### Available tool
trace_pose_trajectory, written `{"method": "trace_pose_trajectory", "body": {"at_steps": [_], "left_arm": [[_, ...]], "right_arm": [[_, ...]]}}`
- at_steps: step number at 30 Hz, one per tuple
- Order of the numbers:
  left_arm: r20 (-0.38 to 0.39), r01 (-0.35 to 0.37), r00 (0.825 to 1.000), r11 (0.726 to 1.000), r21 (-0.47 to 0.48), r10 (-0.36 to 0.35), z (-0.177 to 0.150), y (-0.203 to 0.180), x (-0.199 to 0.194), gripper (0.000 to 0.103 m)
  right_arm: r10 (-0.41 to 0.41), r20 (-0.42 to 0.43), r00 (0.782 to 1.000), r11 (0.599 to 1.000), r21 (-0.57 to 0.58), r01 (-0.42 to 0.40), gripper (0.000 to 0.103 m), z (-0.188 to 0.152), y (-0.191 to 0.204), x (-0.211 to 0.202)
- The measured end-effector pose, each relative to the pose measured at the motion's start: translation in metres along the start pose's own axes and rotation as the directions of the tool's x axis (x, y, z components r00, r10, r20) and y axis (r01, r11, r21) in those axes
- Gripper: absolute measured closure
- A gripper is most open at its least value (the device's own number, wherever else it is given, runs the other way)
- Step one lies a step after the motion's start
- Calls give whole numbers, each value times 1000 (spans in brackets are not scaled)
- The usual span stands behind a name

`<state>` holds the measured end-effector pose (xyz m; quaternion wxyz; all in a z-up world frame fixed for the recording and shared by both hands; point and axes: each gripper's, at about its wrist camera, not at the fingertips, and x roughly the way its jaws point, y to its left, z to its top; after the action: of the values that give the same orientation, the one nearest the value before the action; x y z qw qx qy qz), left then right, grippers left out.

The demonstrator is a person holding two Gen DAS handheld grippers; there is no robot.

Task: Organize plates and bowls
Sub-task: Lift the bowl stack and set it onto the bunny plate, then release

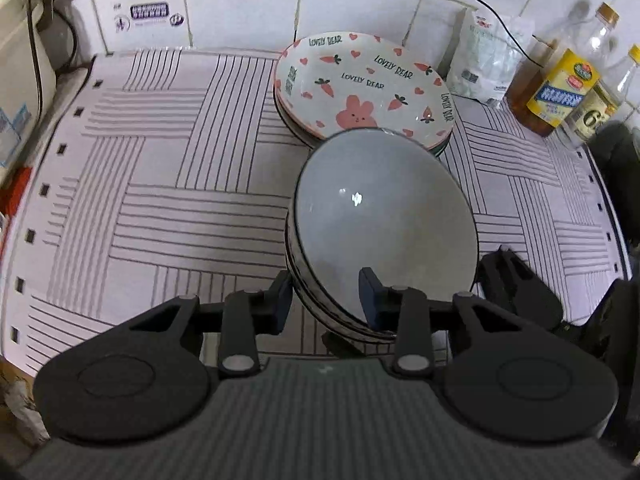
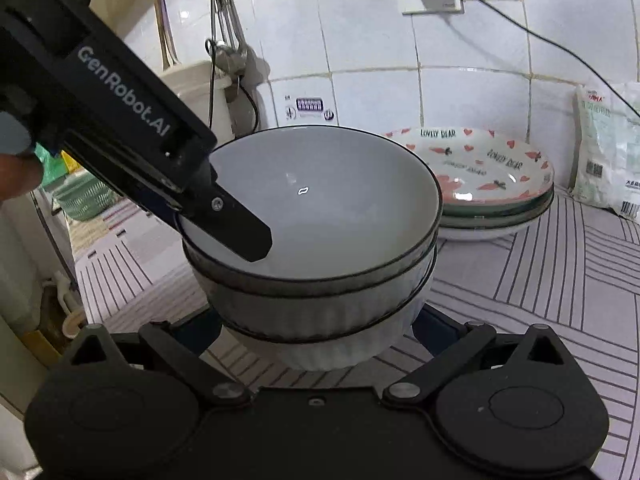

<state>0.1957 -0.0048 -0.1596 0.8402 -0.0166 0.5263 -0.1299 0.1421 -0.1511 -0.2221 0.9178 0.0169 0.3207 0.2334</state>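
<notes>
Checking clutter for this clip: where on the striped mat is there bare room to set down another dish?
The striped mat is bare left of the bowl stack, out to its left edge, and again in front of the back wall. It is crowded at right: the plate stack sits right behind the bowls, with a bag and bottles beyond.

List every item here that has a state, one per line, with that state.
Top bowl: upright, empty, nested in the bowl stack.
Plate stack: on the mat, bunny plate on top, empty.
Left gripper: shut on the top bowl's rim, one finger inside.
Right gripper: fingers either side of the bowl stack; grip unclear.
Oil bottle: upright, capped.
</notes>
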Motion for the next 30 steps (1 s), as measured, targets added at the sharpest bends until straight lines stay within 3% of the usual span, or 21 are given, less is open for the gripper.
{"method": "trace_pose_trajectory", "body": {"at_steps": [13,20,30], "left_arm": [[99,-48,994,992,119,36,71,-23,-29,69],[104,-63,993,984,164,46,108,-38,4,69],[76,-51,996,980,191,37,137,-45,60,69]], "right_arm": [[-28,121,992,999,-32,32,0,58,-17,-10],[-64,143,988,997,-23,68,0,82,-47,14],[-101,100,990,995,11,101,0,83,-83,49]]}}
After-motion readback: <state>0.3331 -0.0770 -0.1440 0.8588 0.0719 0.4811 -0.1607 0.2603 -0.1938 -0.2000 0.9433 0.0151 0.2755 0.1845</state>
